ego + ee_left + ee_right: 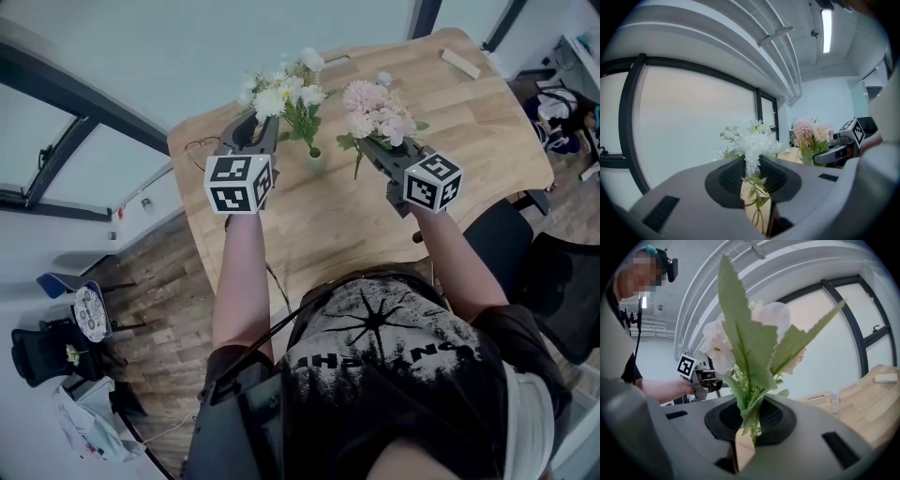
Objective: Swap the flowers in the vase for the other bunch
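My left gripper (269, 129) is shut on the stems of the white bunch (283, 92), which stands upright between its pads (774, 177). The stems run down to the mouth of a small glass vase (317, 161) on the wooden table (319, 225); I cannot tell whether their ends are inside it. To the right of the vase, my right gripper (373, 150) is shut on the pink bunch (377, 111) and holds it above the table. In the right gripper view, the pink bunch (751, 352) and its green leaves rise from between the jaws.
A small clear glass (384, 79) and a wooden block (459, 63) stand at the table's far side. Big windows lie beyond the far edge. A dark chair (525, 253) is at the right of the table, and a cable loop (199, 148) lies at its left corner.
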